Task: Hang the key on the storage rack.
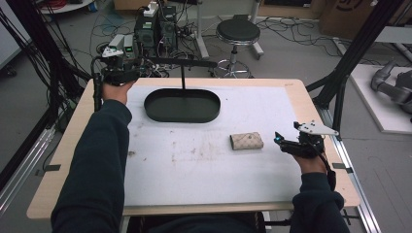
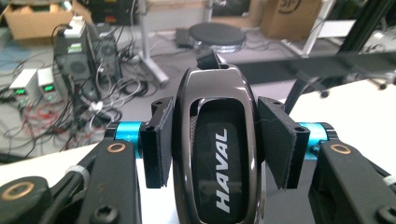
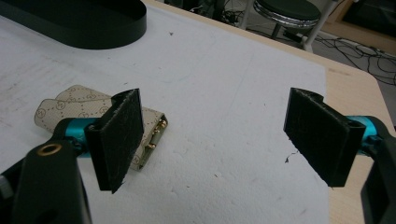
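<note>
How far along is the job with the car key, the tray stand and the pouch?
Done: the left gripper has the HAVAL car key clamped between its pads, up at the table's far left corner. In hand: it is held near the crossbar of the black tray stand, not yet hung or set down. Left: the patterned key pouch lies untouched on the white mat, the right gripper open beside it.

Your gripper (image 3: pixel 212 140): jaws wide apart, nothing between them, above the white mat (image 3: pixel 233 93).
Wallet (image 3: pixel 74 109): beige, patterned, gold clasp, lying flat partly behind your left pad (image 3: pixel 116 140).
Tray (image 3: pixel 84 21): black oval, upper left, well apart from wallet.
Stool (image 3: pixel 289 9): beyond the table edge.
</note>
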The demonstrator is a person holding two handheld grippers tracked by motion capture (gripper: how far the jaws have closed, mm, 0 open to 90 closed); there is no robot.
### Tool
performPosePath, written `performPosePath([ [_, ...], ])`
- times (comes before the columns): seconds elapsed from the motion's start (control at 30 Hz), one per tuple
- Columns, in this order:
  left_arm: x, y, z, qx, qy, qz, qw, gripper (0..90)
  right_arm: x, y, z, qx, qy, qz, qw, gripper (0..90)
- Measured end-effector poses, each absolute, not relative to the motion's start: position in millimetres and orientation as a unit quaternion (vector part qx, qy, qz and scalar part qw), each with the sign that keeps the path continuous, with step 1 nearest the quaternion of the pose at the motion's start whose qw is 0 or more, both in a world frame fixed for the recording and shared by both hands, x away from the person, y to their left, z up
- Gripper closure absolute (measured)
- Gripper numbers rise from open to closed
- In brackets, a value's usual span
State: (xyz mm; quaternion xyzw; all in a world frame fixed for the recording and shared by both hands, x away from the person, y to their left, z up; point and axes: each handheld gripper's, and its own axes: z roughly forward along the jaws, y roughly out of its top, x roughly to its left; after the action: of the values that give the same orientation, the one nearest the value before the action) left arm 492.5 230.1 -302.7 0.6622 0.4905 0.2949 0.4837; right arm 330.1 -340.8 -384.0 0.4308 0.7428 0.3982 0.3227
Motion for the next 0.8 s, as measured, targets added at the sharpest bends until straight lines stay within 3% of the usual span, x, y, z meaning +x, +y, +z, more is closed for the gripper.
performPosePath([
  [0.33, 494.7, 223.2, -342.8, 0.684, 0.505, 0.275, 0.448, 48.3, 330.2, -338.4, -384.2, 0.428, 0.745, 0.396, 0.323, 20.5],
  [0.8, 496.5, 209.0, -363.9, 0.705, 0.497, 0.27, 0.428, 48.3, 329.5, -338.6, -384.2, 0.426, 0.746, 0.396, 0.324, 20.5],
])
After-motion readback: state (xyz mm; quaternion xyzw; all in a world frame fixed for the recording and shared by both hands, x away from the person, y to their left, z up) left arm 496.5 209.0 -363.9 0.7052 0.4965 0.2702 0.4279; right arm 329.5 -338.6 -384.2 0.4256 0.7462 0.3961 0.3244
